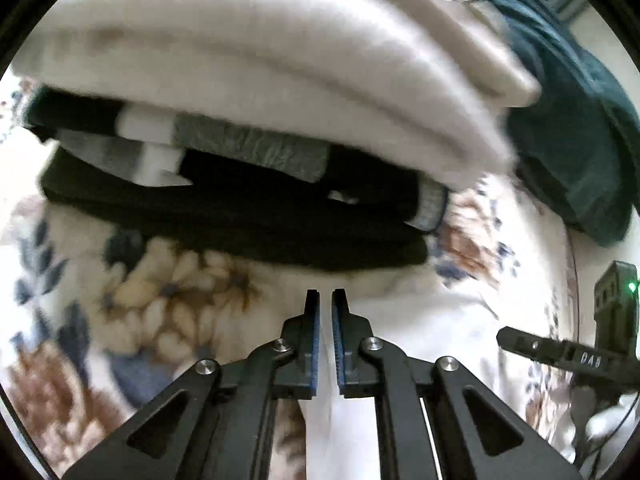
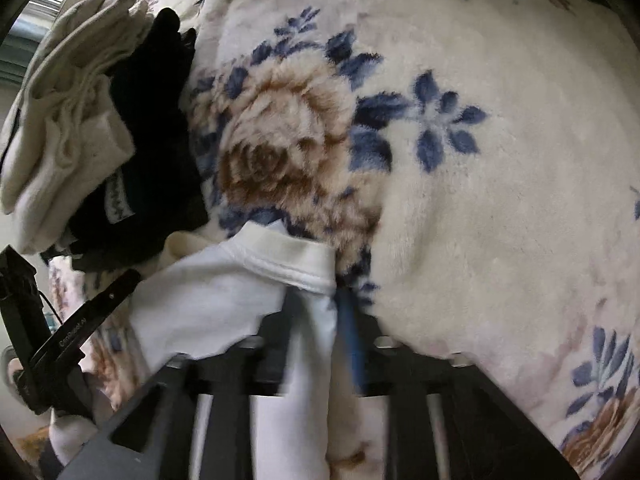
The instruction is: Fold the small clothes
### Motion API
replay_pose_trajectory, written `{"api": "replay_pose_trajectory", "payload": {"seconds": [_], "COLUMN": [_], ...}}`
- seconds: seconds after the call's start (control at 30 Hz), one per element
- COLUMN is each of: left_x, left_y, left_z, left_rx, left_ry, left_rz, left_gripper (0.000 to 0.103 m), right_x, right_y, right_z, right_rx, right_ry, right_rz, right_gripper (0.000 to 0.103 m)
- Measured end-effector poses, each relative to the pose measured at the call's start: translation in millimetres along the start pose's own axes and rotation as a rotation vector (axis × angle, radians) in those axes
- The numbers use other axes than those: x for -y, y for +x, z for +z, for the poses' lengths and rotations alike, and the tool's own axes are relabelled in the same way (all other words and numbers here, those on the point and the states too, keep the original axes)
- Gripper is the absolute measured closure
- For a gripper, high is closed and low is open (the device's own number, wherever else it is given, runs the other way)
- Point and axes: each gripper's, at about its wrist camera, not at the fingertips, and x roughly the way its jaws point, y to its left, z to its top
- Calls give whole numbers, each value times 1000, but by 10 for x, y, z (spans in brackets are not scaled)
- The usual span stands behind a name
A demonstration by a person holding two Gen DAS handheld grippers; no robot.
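Both claws are on the white garment now, which lies on the floral blanket just in front of the stack of folded clothes. The right claw is clenched on the white cloth near its ribbed hem, fabric draped over the fingers. The left claw has its pads nearly together with white cloth running down between them; it looks to be gripping that too, though the pinch point itself is hard to make out.

This reads as mid-fold: the piece is held at two points, ready to be carried over onto itself. The next move calls for both claws travelling together, keeping the edge taut and square.

Watch that stack, cream on top, black and grey beneath, sitting close ahead. A teal garment lies beyond it.
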Motion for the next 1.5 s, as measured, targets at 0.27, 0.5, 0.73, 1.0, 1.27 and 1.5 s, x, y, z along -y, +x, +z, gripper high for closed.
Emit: {"api": "replay_pose_trajectory", "payload": {"seconds": [0.27,0.5,0.73,1.0,1.27,1.5], "left_x": [-7,-32,-368,-820,-730,-703], "left_y": [-891,-1625,-1834,-1451,-1406,-1498], "left_z": [-565,-1470,-2642,-3807,-4102,-4392], "left_rx": [23,-40,-192,-358,-354,-357], "left_ry": [27,74,72,-6,1,-17], "left_rz": [-71,-58,-3,67,72,44], "left_gripper": [0,0,0,0,0,0], "right_x": [74,30,-44,211,252,126], "right_y": [-612,-1184,-1408,-768,-80,200], "right_z": [-708,-1999,-3542,-4870,-5396,-5993], "right_rx": [7,-3,-85,-263,-337,-488], "right_ry": [59,153,236,268,171,74], "right_rz": [110,142,148,117,181,191], "right_gripper": [24,23,23,23,53,81]}}
